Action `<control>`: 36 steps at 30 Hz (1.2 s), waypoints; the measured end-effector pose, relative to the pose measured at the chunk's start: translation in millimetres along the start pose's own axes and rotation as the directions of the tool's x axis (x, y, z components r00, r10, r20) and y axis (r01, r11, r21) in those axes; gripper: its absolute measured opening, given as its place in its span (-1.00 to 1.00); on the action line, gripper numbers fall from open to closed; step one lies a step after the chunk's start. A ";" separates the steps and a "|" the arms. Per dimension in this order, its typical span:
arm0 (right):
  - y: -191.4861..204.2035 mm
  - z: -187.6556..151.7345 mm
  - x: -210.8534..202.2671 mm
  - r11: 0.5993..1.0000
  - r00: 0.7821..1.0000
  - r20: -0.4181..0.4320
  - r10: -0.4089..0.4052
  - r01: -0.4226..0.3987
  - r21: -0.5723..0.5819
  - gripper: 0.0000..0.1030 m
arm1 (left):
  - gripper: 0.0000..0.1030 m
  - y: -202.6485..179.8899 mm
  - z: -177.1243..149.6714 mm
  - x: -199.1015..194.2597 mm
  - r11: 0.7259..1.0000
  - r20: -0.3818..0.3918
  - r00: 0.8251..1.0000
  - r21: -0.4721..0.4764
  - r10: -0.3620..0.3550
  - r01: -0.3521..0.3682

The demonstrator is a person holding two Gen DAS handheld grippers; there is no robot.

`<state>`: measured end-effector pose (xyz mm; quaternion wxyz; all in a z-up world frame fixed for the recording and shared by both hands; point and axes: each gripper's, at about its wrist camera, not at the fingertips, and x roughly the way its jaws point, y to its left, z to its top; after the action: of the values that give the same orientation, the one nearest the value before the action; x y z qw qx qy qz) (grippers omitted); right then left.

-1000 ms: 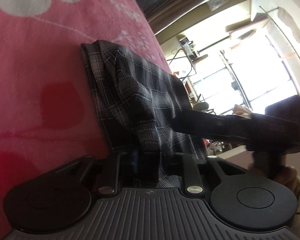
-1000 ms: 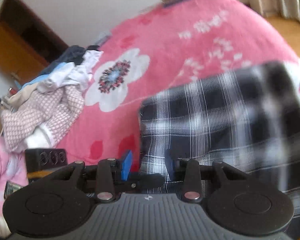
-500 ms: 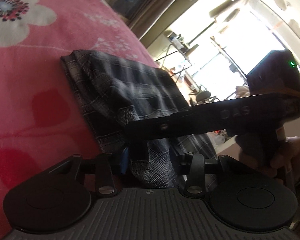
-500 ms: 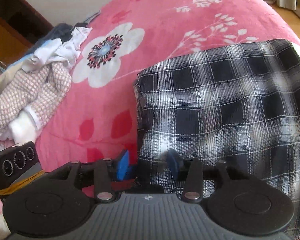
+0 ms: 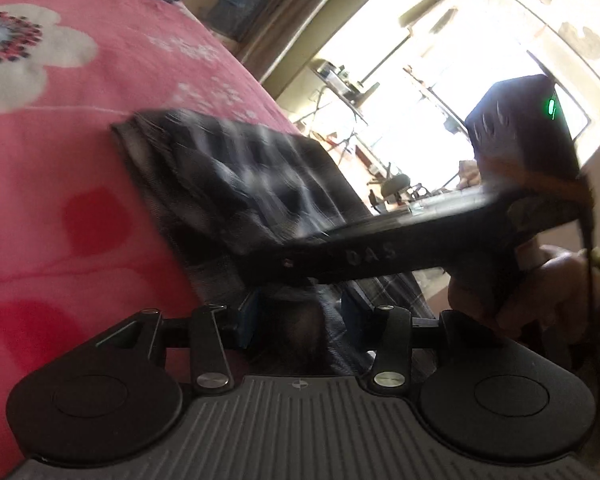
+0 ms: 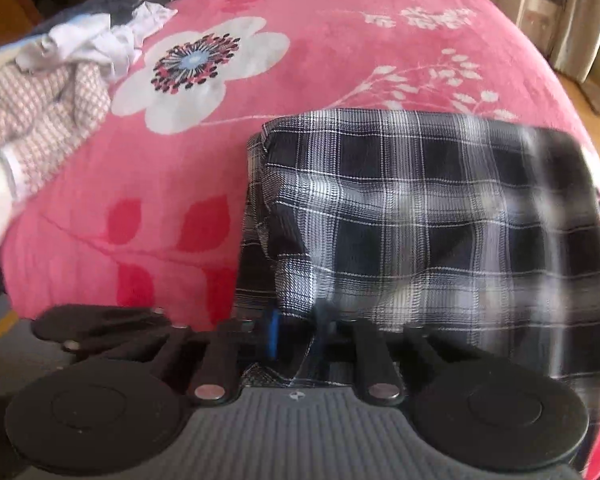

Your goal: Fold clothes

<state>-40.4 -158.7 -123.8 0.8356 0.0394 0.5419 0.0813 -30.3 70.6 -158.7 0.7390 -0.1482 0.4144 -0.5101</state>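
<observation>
Plaid garment lies folded on the pink blanket, near its front edge. In your right view its long axis runs left to right across the frame, one short folded edge facing the big white flower, the far end trailing off to the right. The near hem is lifted toward the camera, so the cloth bellies up rather than lying flat.

Your right claw: fingers nearly together, a bunch of that near hem pinched between the blue pads. A narrow grip, holding cloth. Motion blur here, so how deep the bite goes is unclear.

Your left claw: fingers set apart at a moderate gap. Dark cloth sits between them, but the pads look clear of it on both sides; probably not clamping, though the view is dim and smeared. In this view the garment stretches away up-left from the claw.

The right tool's black body crosses the left view just above the left claw, your hand wrapped on its handle at right.

Loose clothes pile sits at the blanket's left, well apart from the garment.
</observation>
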 end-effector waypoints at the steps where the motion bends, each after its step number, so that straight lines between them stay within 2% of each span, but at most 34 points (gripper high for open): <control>1: -0.1 -0.6 -0.6 1.000 1.000 0.004 -0.005 0.005 -0.004 -0.77 | -0.07 4.7 2.3 -7.3 1.000 0.011 1.000 -0.018 0.005 -0.005; 3: -1.7 -1.6 -4.3 1.000 1.000 0.020 -0.002 0.002 0.005 -0.81 | -0.07 12.5 6.7 -14.9 0.999 0.002 1.000 -0.046 0.023 -0.022; 6: -1.8 -1.7 -9.4 1.000 0.999 0.040 -0.004 0.004 0.011 -0.82 | -0.07 20.3 13.5 -27.4 0.996 0.035 0.998 -0.079 0.055 -0.053; 11: -2.3 -4.5 -13.5 1.000 0.998 0.070 0.003 -0.004 0.024 -0.82 | -0.07 41.8 28.6 -33.3 0.973 0.106 0.992 -0.226 0.070 -0.044; 14: -2.6 -6.2 -15.9 0.999 0.996 0.089 0.007 -0.010 0.032 -0.82 | -0.19 63.1 35.6 -25.7 0.923 0.154 0.987 -0.386 0.057 0.007; 16: -2.8 -7.4 -17.5 0.999 0.995 0.101 0.009 -0.013 0.038 -0.82 | -0.21 75.7 38.0 -15.7 0.888 0.172 0.984 -0.459 0.051 0.034; 20: -2.0 -9.4 -19.3 0.999 0.993 0.119 0.008 -0.013 0.043 -0.82 | -0.26 91.9 39.9 3.2 0.833 0.142 0.989 -0.551 0.032 0.052; 26: -4.7 -11.6 -20.1 0.997 0.990 0.136 0.019 -0.028 0.066 -0.82 | -0.27 101.5 44.1 22.3 0.774 0.147 0.988 -0.620 -0.044 0.126; 30: -5.9 -13.4 -21.3 0.996 0.989 0.145 0.024 -0.036 0.078 -0.82 | -0.26 104.8 46.5 29.7 0.733 0.178 0.978 -0.651 -0.106 0.198; 31: -5.8 -13.7 -21.8 0.996 0.989 0.147 0.028 -0.040 0.079 -0.82 | -0.26 105.1 47.7 31.8 0.727 0.177 0.978 -0.656 -0.113 0.203; 36: -8.3 -14.6 -23.8 0.994 0.987 0.159 0.034 -0.050 0.100 -0.82 | -0.22 101.2 51.2 26.0 0.748 0.152 0.985 -0.642 -0.087 0.165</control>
<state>-62.3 -171.4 -109.6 0.8706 0.1004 0.4769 0.0672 76.2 81.4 -204.2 0.6268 -0.4522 0.5129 -0.3736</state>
